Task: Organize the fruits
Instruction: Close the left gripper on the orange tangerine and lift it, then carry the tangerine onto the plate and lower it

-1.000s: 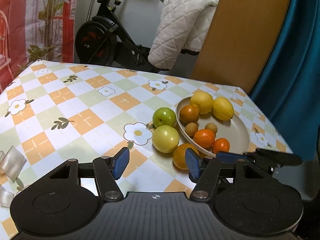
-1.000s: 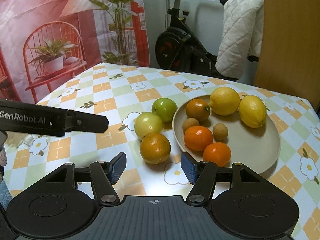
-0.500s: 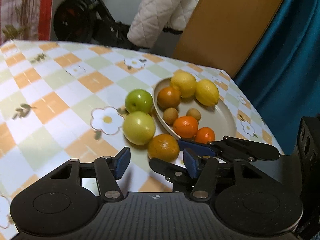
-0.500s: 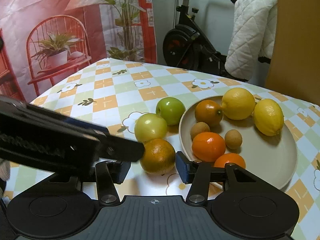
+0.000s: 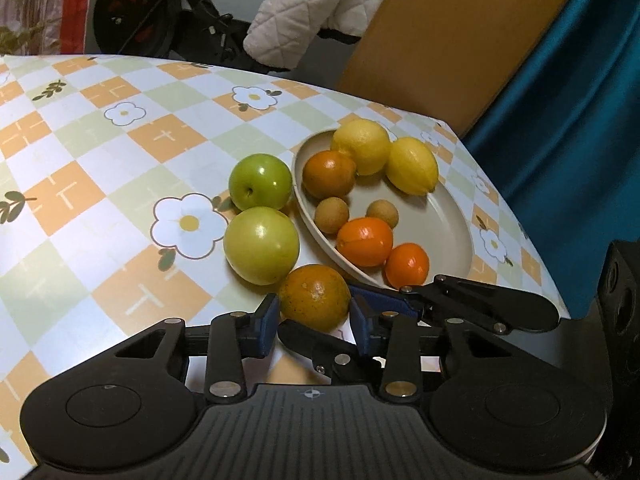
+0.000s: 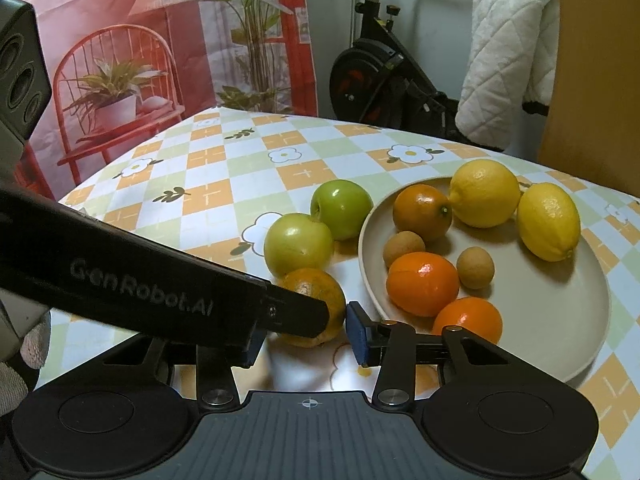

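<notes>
Orange-skinned, firm, round and roll-prone: the loose orange point(image 5: 313, 297), low centre, sits between both my grippers' spread jaws, seemingly untouched; grip across its middle.

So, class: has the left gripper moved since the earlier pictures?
Yes. The left gripper has closed in toward the plate: its pads now flank the orange on the cloth, beside the plate rim, where they were short of it.

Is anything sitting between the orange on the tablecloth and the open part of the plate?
Yes. Two oranges inside the plate, the larger one and the smaller one, line the rim nearest the loose orange. The bare area lies beyond them, so the orange would likely need lifting over rather than rolling in.
</notes>
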A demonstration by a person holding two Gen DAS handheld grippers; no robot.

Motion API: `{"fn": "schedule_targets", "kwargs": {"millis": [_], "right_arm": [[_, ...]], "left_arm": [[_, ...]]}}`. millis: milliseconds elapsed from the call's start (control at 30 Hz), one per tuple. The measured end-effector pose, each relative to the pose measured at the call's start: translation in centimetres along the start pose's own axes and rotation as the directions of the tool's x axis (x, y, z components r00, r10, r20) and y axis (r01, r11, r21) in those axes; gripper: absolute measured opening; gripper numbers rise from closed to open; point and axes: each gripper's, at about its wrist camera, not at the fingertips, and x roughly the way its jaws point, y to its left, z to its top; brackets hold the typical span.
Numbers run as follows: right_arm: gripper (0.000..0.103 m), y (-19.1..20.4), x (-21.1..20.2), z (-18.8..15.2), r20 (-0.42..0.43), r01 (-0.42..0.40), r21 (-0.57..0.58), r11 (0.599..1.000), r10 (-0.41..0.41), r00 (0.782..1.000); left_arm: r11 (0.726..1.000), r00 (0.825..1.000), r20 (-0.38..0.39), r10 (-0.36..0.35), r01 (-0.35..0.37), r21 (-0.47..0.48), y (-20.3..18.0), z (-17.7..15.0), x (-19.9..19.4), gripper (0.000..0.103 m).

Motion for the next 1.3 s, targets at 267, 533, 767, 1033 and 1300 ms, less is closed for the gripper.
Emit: {"fn": "schedule_targets", "kwargs": {"millis": [267,533,767,1033,1300], "right_arm": [[0.039,-0.3,-1.6,0.0,0.030,0.005,0.029,1.000,-0.006,1.000],[0.039,-1.3,-4.0,0.3,0.091,0.015,0.052,0.999,-0.020,0.996],[0.039,-3.5,-5.6,1.3,0.146,0.029,0.074,0.997,-0.039,0.989],[0.039,-7.3,-5.6,2.5,0.167,0.064,0.098,0.993,-0.080,0.983],[0.039,-10.4,-2.7,3.2,0.143,0.077,0.121,0.990,-0.094,0.985]], "left_arm": [[0.999,1.000,0.012,-0.004,0.003,0.047,-1.6,0.3,-0.9,0.040],[0.993,0.999,0.042,0.013,-0.018,0.119,-4.4,1.2,-1.9,0.040],[0.987,0.998,0.063,0.004,-0.014,0.162,-6.7,3.0,-1.9,0.040],[0.977,0.998,0.058,-0.005,-0.008,0.211,-8.9,5.2,0.3,0.040],[0.975,1.000,0.027,0.016,-0.021,0.223,-8.7,6.8,3.5,0.040]]}}
